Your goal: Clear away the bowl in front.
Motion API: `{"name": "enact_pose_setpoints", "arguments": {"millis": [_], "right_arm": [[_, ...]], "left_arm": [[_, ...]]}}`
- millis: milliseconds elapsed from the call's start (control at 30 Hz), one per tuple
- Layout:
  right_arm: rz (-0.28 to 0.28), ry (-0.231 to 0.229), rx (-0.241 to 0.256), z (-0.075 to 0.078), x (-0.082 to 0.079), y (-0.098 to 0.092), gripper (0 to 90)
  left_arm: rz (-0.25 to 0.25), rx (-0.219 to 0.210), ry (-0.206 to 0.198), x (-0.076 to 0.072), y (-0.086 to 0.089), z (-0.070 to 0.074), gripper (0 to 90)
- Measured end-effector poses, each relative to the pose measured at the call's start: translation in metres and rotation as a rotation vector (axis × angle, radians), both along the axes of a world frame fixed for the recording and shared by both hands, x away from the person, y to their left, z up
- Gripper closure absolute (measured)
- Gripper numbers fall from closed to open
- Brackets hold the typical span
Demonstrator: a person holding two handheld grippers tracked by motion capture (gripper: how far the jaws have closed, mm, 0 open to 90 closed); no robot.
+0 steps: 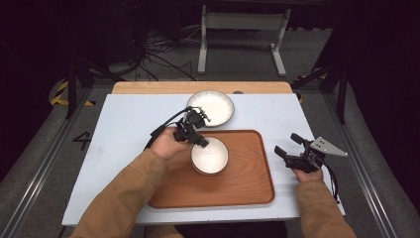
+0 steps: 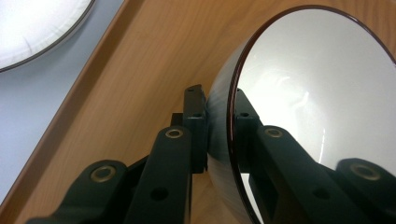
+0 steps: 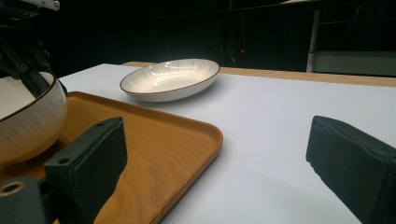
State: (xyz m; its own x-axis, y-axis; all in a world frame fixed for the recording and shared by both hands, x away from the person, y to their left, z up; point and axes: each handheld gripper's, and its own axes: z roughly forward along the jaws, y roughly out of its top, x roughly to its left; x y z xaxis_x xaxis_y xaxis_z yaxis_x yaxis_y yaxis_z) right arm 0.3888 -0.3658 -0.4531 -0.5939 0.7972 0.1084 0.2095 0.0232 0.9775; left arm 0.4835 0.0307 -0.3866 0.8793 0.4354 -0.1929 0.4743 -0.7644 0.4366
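Note:
A small white bowl with a dark rim stands on the wooden tray, near its upper left. My left gripper is shut on the bowl's rim, one jaw inside and one outside. In the right gripper view the bowl sits at the far left on the tray. A wide shallow white plate lies on the table beyond the tray, seen also as the plate. My right gripper stands open just right of the tray, its jaws wide apart with nothing between them.
The tray rests on a white table top with a wooden strip along its far edge. A corner of the plate shows at upper left in the left gripper view. Dark floor, cables and a metal stand lie beyond the table.

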Motion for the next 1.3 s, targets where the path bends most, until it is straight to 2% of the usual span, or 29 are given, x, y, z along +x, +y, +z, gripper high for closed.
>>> {"name": "enact_pose_setpoints", "arguments": {"millis": [300,567,733,833,900,1000,1133,1233,1300], "right_arm": [[-0.001,0.001,-0.001,0.000,0.000,0.000,5.7],[0.000,0.003,0.000,0.000,0.000,0.000,5.6],[-0.001,0.003,0.001,0.000,0.000,0.000,5.6],[-0.002,0.003,0.001,0.000,0.000,0.000,5.7],[-0.001,0.004,0.000,0.000,0.000,0.000,5.6],[-0.001,0.003,-0.001,0.000,0.000,0.000,5.6],[-0.001,0.002,-0.004,0.000,0.000,0.000,5.6],[0.001,0.002,-0.004,0.000,0.000,0.000,5.7],[0.004,0.003,-0.011,0.000,0.000,0.001,5.7]], "left_arm": [[-0.003,0.028,0.004,0.000,-0.002,-0.005,81.6],[0.008,0.021,0.025,0.002,-0.001,-0.006,81.4],[0.017,0.000,0.056,0.007,0.003,-0.008,80.2],[0.032,0.000,0.056,0.007,0.004,-0.009,76.8],[0.027,0.008,0.048,0.008,0.003,-0.010,70.6],[0.025,-0.003,0.043,0.007,0.004,-0.009,68.6],[0.025,-0.047,0.027,0.004,0.006,-0.003,62.3],[0.011,-0.061,-0.024,-0.001,0.007,0.004,58.3],[0.019,-0.072,-0.035,-0.004,0.008,0.008,56.4]]}}
